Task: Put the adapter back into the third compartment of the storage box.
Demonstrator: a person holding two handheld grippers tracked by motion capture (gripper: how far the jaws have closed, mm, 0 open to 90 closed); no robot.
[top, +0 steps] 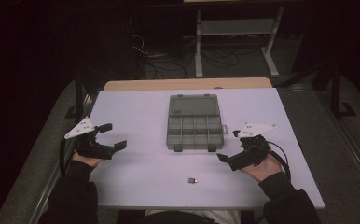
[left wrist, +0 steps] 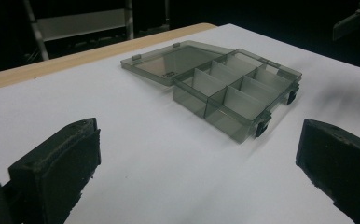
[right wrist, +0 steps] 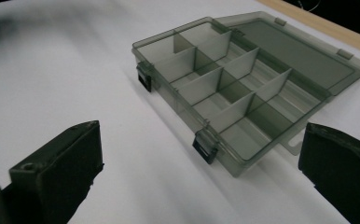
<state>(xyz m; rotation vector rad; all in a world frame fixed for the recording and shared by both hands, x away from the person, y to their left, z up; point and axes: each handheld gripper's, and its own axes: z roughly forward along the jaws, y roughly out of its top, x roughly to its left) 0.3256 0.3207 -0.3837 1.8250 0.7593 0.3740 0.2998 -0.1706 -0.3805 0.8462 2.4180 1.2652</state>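
Note:
A smoky grey compartment box [top: 195, 132] lies open at the middle of the white table [top: 136, 177], its lid [top: 193, 105] folded flat toward the far side. Its several compartments look empty. A small dark part [top: 192, 180] rests on the table near the front edge, between the two hands. My left gripper [top: 113, 136] hovers left of the box, open, nothing between its jaws. My right gripper [top: 228, 145] sits just right of the box's front corner, also open and empty. The box [left wrist: 234, 91] appears ahead of the left gripper [left wrist: 197, 177]. In the right gripper view the box [right wrist: 225, 93] lies close ahead of the right gripper [right wrist: 197, 177].
A wooden strip [top: 187, 84] borders the table's far edge. Beyond it the floor holds cables [top: 169, 60] and a white metal stand [top: 236, 32]. The other gripper's tip [left wrist: 355, 21] shows at the top right of the left gripper view.

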